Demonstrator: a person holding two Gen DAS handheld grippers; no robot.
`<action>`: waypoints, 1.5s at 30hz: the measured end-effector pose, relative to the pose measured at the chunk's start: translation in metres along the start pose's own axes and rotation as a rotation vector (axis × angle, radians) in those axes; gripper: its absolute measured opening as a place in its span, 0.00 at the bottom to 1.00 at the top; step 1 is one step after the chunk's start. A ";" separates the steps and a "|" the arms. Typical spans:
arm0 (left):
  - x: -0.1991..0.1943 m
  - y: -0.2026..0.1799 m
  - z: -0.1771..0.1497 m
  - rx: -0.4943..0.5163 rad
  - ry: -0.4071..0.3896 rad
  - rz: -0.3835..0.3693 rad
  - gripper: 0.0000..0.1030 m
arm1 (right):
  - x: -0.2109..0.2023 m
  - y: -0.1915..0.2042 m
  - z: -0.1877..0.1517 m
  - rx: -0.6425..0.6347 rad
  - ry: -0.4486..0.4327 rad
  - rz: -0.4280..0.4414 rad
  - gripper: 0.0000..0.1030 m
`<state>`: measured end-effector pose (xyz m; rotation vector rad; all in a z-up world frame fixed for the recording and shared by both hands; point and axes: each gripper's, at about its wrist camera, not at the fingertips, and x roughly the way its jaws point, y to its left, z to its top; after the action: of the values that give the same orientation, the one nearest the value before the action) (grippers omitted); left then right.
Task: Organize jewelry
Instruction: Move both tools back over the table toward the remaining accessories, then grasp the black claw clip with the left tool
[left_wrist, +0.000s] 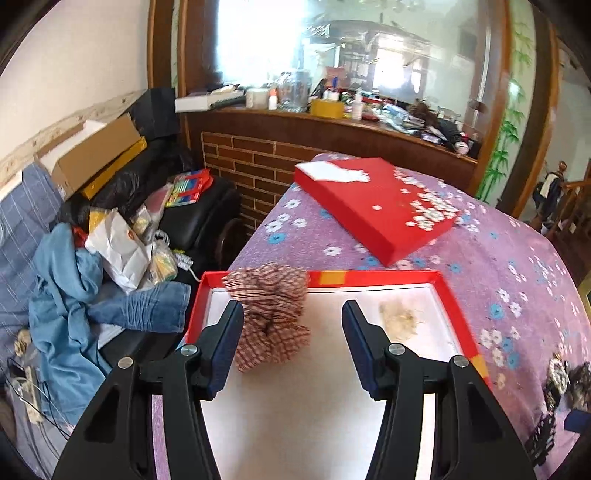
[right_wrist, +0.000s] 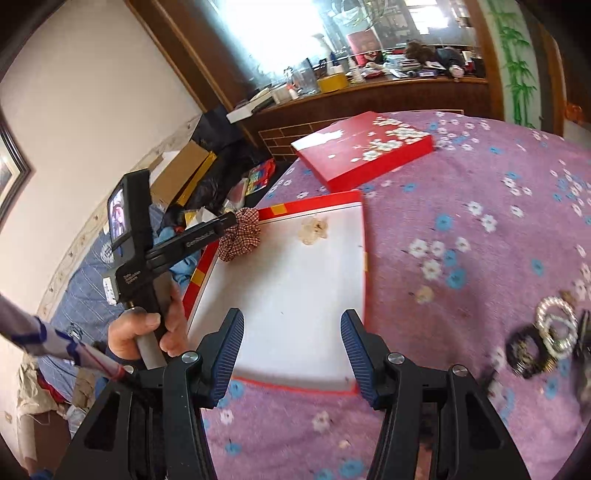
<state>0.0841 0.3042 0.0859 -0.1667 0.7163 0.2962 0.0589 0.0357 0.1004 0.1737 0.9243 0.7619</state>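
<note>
A red tray (left_wrist: 369, 277) with a white floor lies on the purple flowered cloth (right_wrist: 461, 240). In its far left corner sits a brown plaid scrunchie (left_wrist: 273, 314) (right_wrist: 240, 234), and a pale beige hair piece (left_wrist: 400, 319) (right_wrist: 314, 229) lies beside it. My left gripper (left_wrist: 292, 306) hangs open over the tray. Its left finger is close beside the scrunchie and its right finger is well apart from it. My right gripper (right_wrist: 292, 314) is open over the tray's near edge (right_wrist: 295, 384), with nothing between its fingers. A heap of pearl and dark bracelets (right_wrist: 546, 336) (left_wrist: 561, 380) lies on the cloth to the right.
The red lid (left_wrist: 376, 206) (right_wrist: 362, 147) with white blossoms lies beyond the tray. A person's hand (right_wrist: 147, 332) grips the left tool's handle. A sofa piled with clothes and bags (left_wrist: 74, 295) runs along the left. A brick half-wall (left_wrist: 251, 162) and a cluttered shelf (left_wrist: 332, 107) stand behind.
</note>
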 end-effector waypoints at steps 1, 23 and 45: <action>-0.006 -0.005 0.000 0.011 -0.006 -0.003 0.53 | -0.006 -0.004 -0.003 0.006 -0.006 0.001 0.58; -0.141 -0.182 -0.103 0.256 -0.055 -0.299 0.59 | -0.129 -0.115 -0.092 0.209 -0.186 -0.098 0.57; -0.082 -0.255 -0.151 0.581 0.171 -0.311 0.82 | -0.159 -0.216 -0.116 0.409 -0.315 -0.261 0.57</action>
<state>0.0145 0.0086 0.0408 0.2516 0.9045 -0.2303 0.0230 -0.2474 0.0375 0.5073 0.7725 0.2849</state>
